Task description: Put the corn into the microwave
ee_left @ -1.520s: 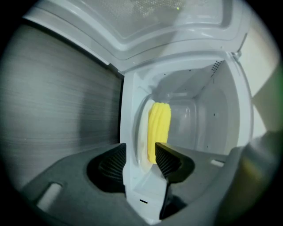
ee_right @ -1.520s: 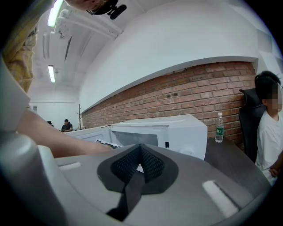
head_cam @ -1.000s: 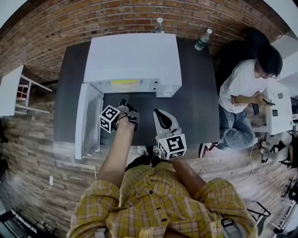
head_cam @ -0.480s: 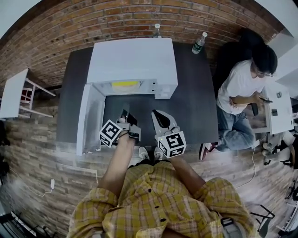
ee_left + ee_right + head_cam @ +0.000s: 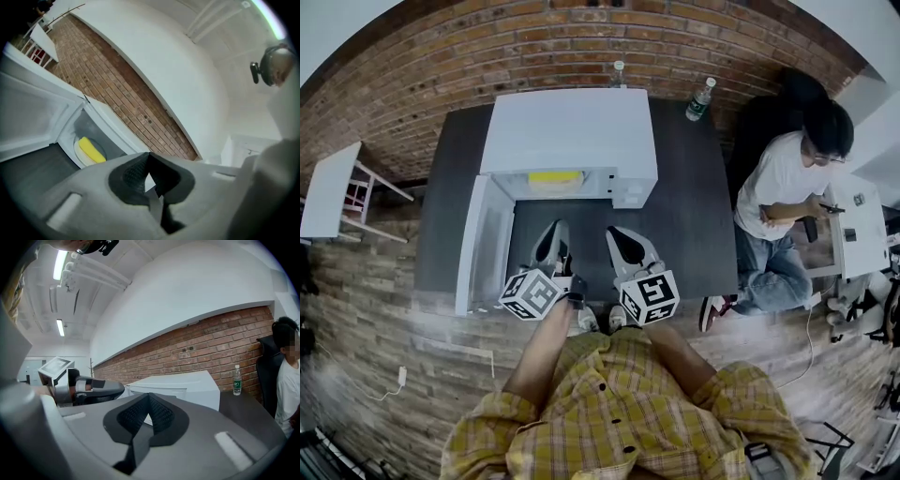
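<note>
With the corn [image 5: 554, 176] lying inside the microwave [image 5: 570, 131], the left claw [image 5: 552, 228] and right claw [image 5: 619, 234] are hovering shut and empty, so the open door [image 5: 483, 239] is likely waiting to be swung closed.

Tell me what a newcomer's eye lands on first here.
The boxy white microwave stands open-doored on the dark table, with the yellow corn lying inside it. In front hover the left gripper and right gripper, both shut and empty. A person in white sits at the right.
</note>
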### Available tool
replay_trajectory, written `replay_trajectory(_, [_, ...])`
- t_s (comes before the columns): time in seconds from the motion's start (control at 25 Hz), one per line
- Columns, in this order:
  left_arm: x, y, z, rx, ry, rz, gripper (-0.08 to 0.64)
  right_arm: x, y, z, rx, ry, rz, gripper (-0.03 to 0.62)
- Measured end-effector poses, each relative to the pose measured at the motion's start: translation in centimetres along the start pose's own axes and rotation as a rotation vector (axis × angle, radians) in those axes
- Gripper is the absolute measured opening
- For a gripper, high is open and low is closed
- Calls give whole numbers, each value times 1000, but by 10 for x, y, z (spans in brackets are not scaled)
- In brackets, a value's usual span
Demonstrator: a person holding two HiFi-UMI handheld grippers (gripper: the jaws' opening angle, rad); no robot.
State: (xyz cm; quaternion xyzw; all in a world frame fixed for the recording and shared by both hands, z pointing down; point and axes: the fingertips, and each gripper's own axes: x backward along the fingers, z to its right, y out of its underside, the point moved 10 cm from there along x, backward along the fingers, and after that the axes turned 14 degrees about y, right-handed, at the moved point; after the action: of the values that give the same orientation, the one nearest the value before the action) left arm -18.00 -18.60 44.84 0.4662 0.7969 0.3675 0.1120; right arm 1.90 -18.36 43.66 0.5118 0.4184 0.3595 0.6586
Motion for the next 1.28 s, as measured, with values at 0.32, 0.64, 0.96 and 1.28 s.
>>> replay_trajectory(0.32, [7,-3,30,-296,9,-76,-3,4,-9,-1,-15,-3,31,3])
replay_trajectory(0.64, [10,-6,46,-478,-3,-119,-3,6,-16,-1,-12,-12,52,3])
replay_trajectory(0.96, [11,-4,57,-576,-2,-138,-3,9,-18,-3,-11,-18,65,3])
replay_trajectory(1.28, [10,-3,64,-616,26,-148,-2,11,-20,-3,-14,-22,74,3])
